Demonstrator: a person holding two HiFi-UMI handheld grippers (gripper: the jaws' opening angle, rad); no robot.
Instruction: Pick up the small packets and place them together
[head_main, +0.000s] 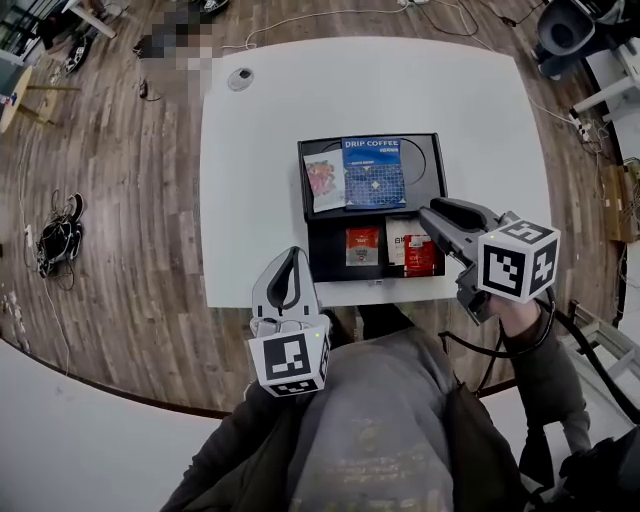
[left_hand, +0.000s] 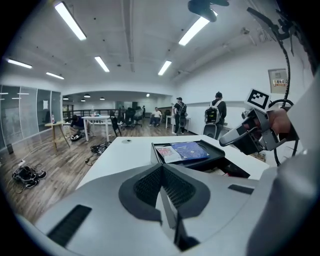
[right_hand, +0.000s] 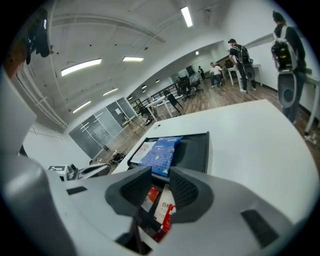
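A black box lies open on the white table (head_main: 260, 180) as two trays. The far tray (head_main: 431, 160) holds a blue drip coffee packet (head_main: 373, 172) and a small pink packet (head_main: 324, 181). In the near tray (head_main: 326, 255) lie a red-brown packet (head_main: 362, 245) and a white and red packet (head_main: 415, 253). My right gripper (head_main: 428, 214) hovers open over the near tray's right end, with nothing between its jaws; the white and red packet (right_hand: 165, 210) shows through its gap (right_hand: 159, 180). My left gripper (head_main: 291, 253) is shut and empty at the table's near edge, left of the trays.
A small round disc (head_main: 240, 79) sits on the table's far left part. Cables (head_main: 58, 240) lie on the wooden floor to the left. Chairs (head_main: 565, 25) stand at the far right. People (left_hand: 179, 115) stand far off in the room.
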